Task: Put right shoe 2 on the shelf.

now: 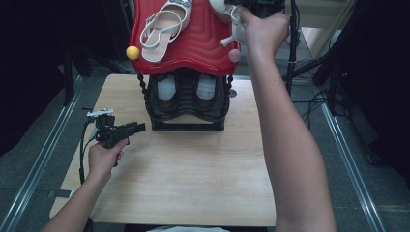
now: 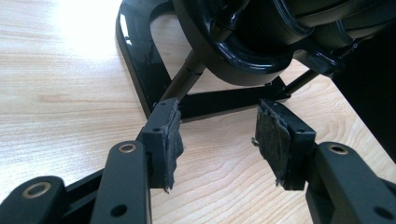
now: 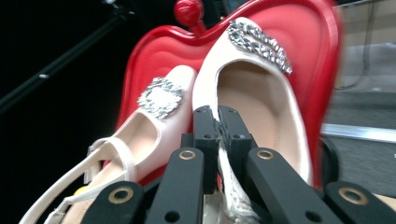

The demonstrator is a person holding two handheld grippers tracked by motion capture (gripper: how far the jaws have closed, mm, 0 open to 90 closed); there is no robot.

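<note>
Right gripper (image 3: pixel 217 122) clamped on the side wall of the cream shoe (image 3: pixel 261 102) over the red shelf (image 3: pixel 322 56), heel cut off below its jaws; left gripper (image 2: pixel 217 135) released, empty, just short of the black rack base (image 2: pixel 140 70).

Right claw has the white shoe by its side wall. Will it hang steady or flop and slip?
The shoe probably holds its shape: its moulded body looks stiff. The right claw pinches just a thin edge, so it may pivot. The loose strap likely dangles.
</note>
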